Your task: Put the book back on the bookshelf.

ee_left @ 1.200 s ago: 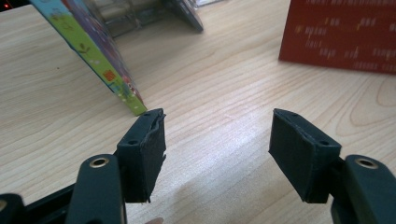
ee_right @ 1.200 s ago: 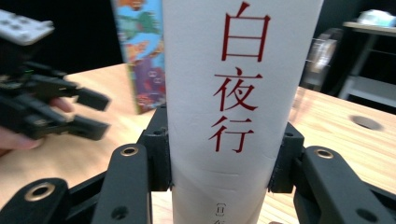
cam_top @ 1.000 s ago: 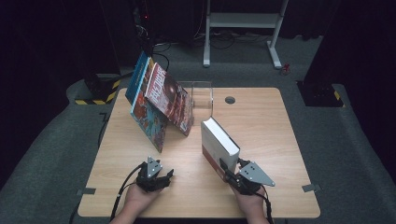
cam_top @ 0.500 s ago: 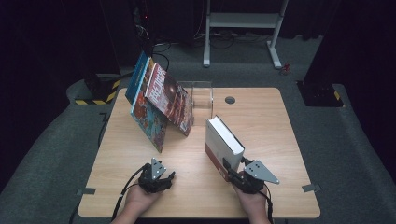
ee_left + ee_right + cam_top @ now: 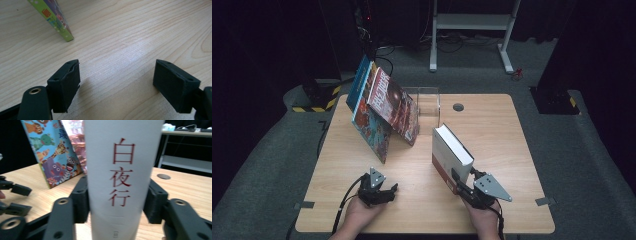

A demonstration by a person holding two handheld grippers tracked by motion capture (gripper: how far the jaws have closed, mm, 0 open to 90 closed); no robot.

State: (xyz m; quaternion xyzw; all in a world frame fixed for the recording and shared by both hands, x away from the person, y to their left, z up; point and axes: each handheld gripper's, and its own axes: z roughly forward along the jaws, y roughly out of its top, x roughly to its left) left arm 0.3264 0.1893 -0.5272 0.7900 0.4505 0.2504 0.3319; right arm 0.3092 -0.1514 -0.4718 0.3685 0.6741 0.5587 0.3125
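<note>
The right claw [image 5: 460,184] clamps a thick white book [image 5: 451,156] by its spine, one pad on each cover, as the right gripper view shows with the red-lettered spine [image 5: 121,175] between its jaws; those jaws have just been closing a little on it. The book stands on the tabletop [image 5: 512,145] at the near right, well apart from the leaning picture books [image 5: 382,110] and the clear stand [image 5: 428,102] behind them. To do this step well, I judge the grip should stay low and square on the spine, so the heavy block does not swing or splay open when it is lifted, and the book should be kept upright on the way to the row. Its long axis runs away from the person, slightly leftward, with the spine facing the person and the page edges on top. The left claw [image 5: 384,192] rests at the near left, jaws wide and empty, having just been opening; its own view shows bare wood between the pads [image 5: 65,85].
</note>
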